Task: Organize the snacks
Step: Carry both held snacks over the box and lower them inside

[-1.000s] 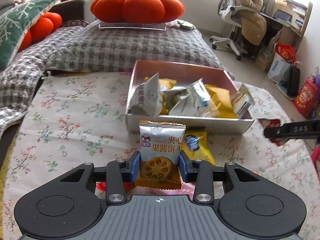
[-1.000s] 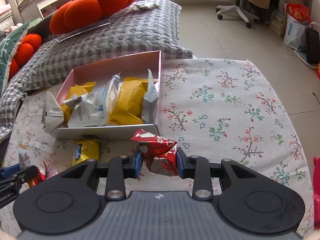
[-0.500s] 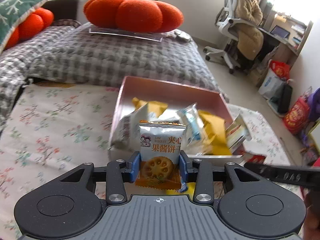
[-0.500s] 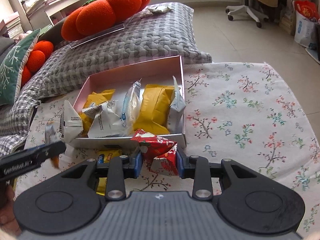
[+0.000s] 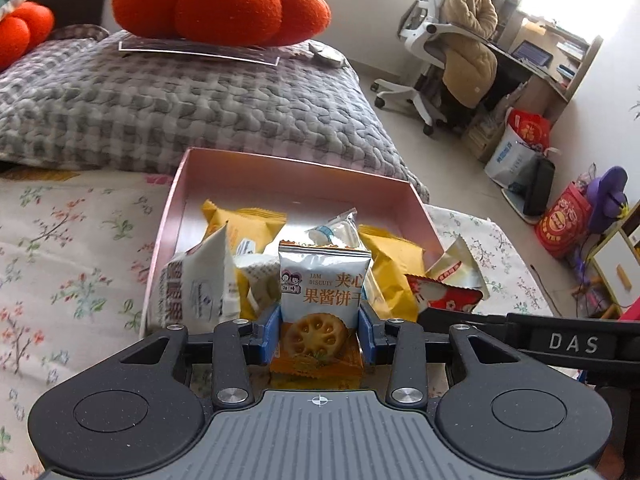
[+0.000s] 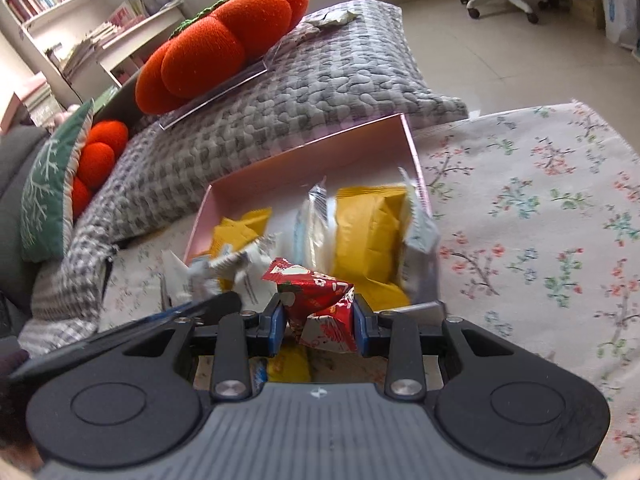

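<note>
My left gripper (image 5: 319, 338) is shut on a silver and orange jam biscuit packet (image 5: 323, 288), held upright over the near edge of the pink box (image 5: 296, 176). Yellow and white snack packets (image 5: 240, 228) fill that box. My right gripper (image 6: 318, 326) is shut on a crumpled red snack packet (image 6: 316, 304), just at the near side of the pink box (image 6: 320, 152). In the left wrist view the red packet (image 5: 444, 296) and a black arm of the right gripper (image 5: 572, 342) show at the right. A yellow packet (image 6: 290, 366) lies on the cloth under the right gripper.
The box sits on a floral tablecloth (image 6: 540, 220). Behind it lies a grey quilted cushion (image 5: 180, 96) with an orange pumpkin pillow (image 5: 220, 4) on top. A person sits in a white office chair (image 5: 460, 40) at a desk far right. Bags (image 5: 520, 140) stand on the floor.
Both grippers have moved toward the pink box with their packets; the box looks nearer in both views. The right gripper has rolled, and the two grippers now stand close together.
</note>
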A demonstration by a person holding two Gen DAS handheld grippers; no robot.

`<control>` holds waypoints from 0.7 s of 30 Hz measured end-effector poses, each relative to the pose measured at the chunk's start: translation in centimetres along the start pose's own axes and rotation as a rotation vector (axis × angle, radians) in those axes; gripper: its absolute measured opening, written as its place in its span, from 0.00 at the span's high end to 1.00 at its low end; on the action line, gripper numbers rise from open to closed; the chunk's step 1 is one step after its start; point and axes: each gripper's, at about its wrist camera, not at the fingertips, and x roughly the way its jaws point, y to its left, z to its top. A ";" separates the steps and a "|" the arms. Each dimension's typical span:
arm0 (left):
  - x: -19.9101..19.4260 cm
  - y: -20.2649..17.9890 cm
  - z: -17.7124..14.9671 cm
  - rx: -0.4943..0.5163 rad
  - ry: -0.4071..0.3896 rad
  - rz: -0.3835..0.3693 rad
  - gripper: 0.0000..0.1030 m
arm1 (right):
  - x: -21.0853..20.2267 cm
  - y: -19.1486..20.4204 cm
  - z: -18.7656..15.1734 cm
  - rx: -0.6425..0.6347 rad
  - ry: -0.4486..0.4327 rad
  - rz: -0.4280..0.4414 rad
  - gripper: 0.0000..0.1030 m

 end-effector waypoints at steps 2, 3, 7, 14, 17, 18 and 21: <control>0.9 0.2 0.1 -0.009 0.018 -0.006 0.64 | 0.4 0.0 0.2 0.020 0.001 0.018 0.70; 1.3 0.3 0.1 -0.016 0.025 -0.010 0.64 | 0.6 0.0 0.3 0.030 0.003 0.027 0.70; 2.1 0.3 0.6 -0.001 0.005 -0.009 0.64 | 1.7 -0.3 0.5 0.076 0.022 0.065 0.70; 3.7 1.1 1.2 -0.013 -0.017 -0.002 0.64 | 3.1 -0.5 0.5 0.110 0.026 0.086 0.70; 4.0 1.4 1.6 -0.023 -0.021 -0.008 0.64 | 3.5 -0.8 0.8 0.132 0.016 0.100 0.70; 4.1 1.5 1.7 -0.022 -0.022 -0.007 0.64 | 3.7 -0.7 0.8 0.134 0.012 0.103 0.70; 4.0 1.6 1.8 -0.029 -0.025 -0.006 0.64 | 4.0 -0.7 0.8 0.134 0.000 0.104 0.70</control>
